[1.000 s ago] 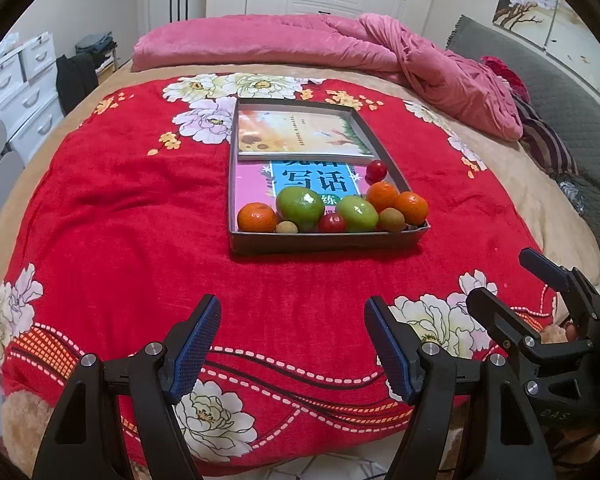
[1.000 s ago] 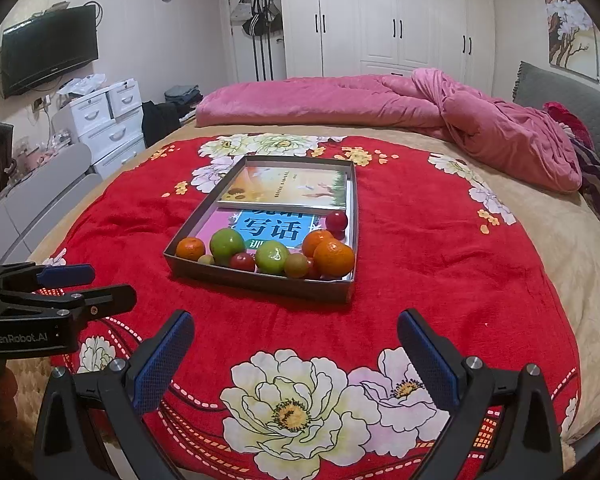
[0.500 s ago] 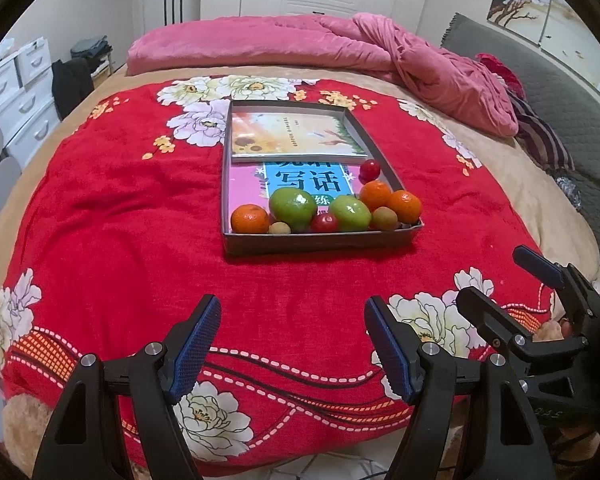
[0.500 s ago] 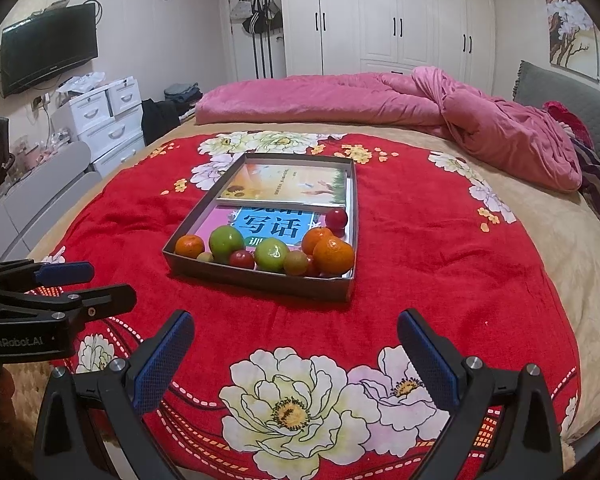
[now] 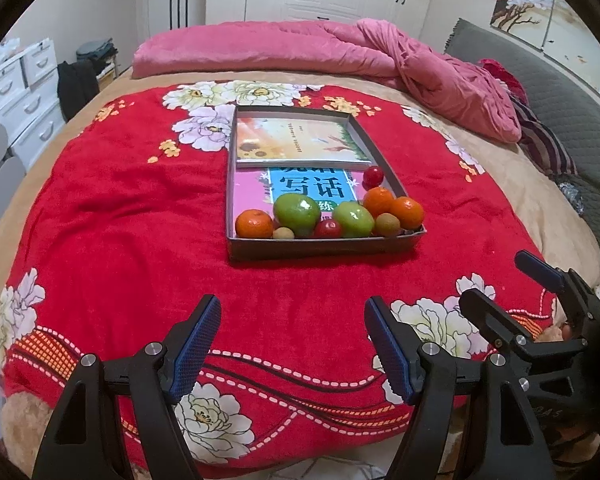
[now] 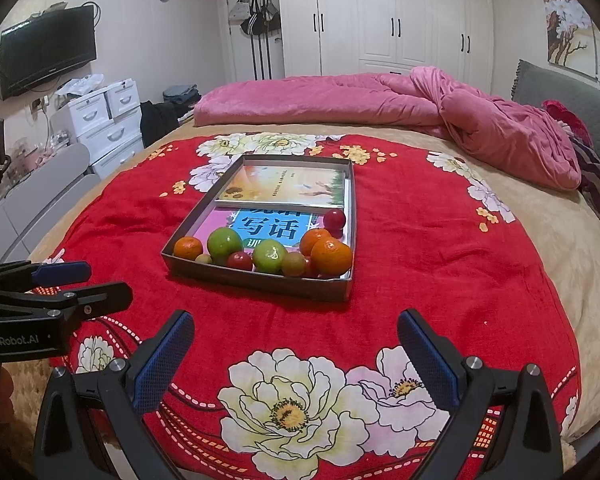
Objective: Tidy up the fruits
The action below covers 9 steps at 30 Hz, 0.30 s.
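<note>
Both grippers hang over the near edge of the bed, nothing in either one. The left gripper (image 5: pixel 293 338) has its jaws spread wide above the red flowered blanket (image 5: pixel 120 216), empty. The right gripper (image 6: pixel 296 354) is spread wider still, also empty, over a big white flower in the pattern.

Ahead of them, in the middle of the blanket, sits a shallow grey box (image 5: pixel 324 247) with two books lying flat inside. The fruit is all bunched along the box's near wall: an orange (image 5: pixel 254 224) at the left end, a large green apple (image 5: pixel 297 209) beside it, a small yellowish fruit (image 5: pixel 283 233) tucked in front between them, then a small red fruit (image 5: pixel 328 229), a second green apple (image 5: pixel 353 220), a small brownish-green fruit (image 5: pixel 387 225) and two more oranges (image 5: pixel 406 213) toward the right corner. One red fruit (image 5: pixel 373 176) sits apart, farther back against the right wall.

Both grippers are well short of the box. A pink quilt (image 6: pixel 340 96) is heaped at the far side of the bed.
</note>
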Motion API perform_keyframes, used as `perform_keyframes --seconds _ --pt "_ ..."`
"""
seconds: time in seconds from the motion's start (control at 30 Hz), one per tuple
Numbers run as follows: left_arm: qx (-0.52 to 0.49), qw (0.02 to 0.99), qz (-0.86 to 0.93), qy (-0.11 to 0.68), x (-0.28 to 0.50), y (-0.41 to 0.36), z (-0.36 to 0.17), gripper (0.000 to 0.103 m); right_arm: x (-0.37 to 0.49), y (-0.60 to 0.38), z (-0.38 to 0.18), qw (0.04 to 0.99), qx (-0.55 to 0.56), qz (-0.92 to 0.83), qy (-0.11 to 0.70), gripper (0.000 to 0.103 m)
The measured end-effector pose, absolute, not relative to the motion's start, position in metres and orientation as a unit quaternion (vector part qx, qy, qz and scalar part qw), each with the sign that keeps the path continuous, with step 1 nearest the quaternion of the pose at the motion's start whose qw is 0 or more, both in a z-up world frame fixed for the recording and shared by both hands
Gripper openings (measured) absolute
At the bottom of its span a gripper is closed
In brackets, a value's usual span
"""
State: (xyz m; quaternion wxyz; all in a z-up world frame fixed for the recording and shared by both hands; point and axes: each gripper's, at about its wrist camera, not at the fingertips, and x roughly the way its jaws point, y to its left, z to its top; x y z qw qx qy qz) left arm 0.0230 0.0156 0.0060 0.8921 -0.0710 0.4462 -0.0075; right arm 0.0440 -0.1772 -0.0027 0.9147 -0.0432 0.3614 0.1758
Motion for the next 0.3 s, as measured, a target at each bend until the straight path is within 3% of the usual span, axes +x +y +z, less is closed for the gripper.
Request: perform_keyframes --seconds 0.3 --pt "-0.104 0.888 0.013 0.448 0.036 0.04 -0.003 0.076 0.056 -0.189 -0.011 0.916 -0.029 0.161 0.366 0.102"
